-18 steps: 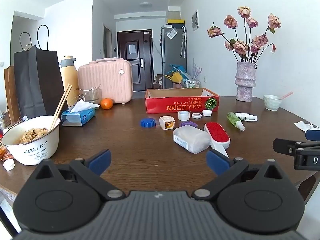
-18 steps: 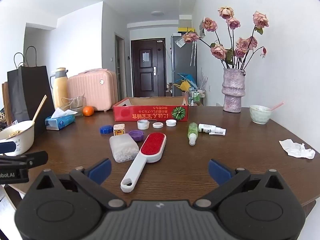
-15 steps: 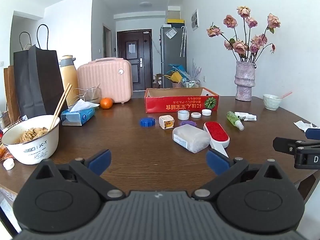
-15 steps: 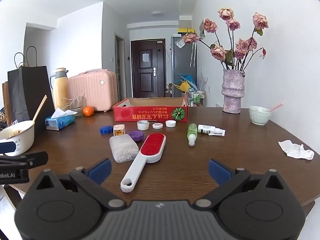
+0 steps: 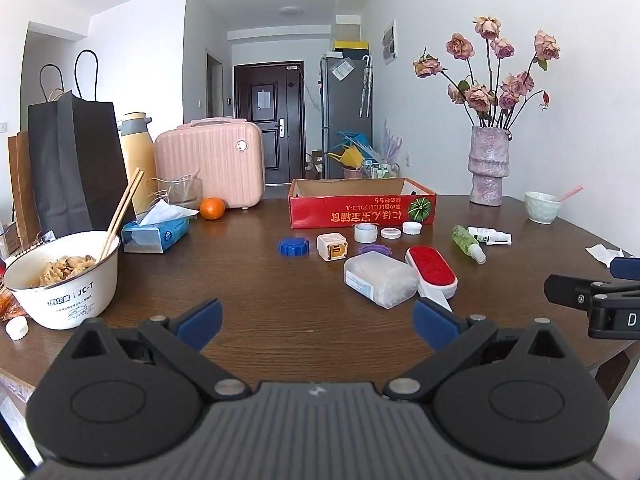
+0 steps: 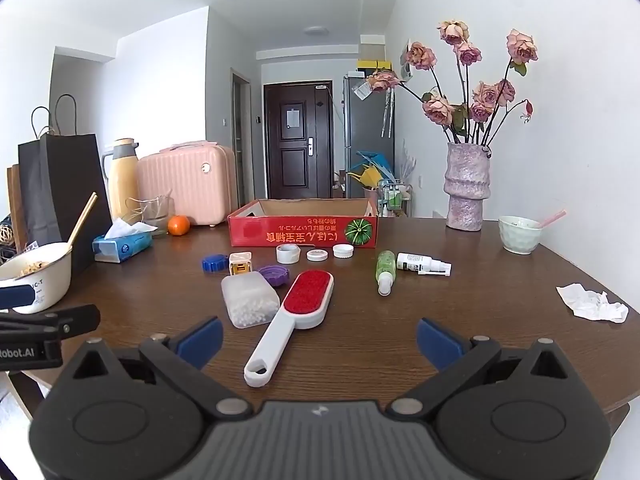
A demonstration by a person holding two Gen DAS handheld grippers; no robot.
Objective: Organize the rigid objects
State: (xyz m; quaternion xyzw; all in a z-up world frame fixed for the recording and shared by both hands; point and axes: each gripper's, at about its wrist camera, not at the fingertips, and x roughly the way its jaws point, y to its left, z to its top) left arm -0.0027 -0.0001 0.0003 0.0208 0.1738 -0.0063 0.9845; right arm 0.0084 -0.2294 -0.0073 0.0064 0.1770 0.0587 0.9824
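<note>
Bowl marked "JC-T"

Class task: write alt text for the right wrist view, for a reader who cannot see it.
An open right gripper hovers over a brown table, holding nothing. Ahead lie a red lint brush, a clear plastic box, bottle caps and two small bottles, before an open red cardboard box.

A dark wooden table carries a red cardboard box. Just in front of the box lie three white caps, a blue cap, a red-faced lint brush, a translucent container and two small bottles; a noodle bowl stands far left of it.
</note>
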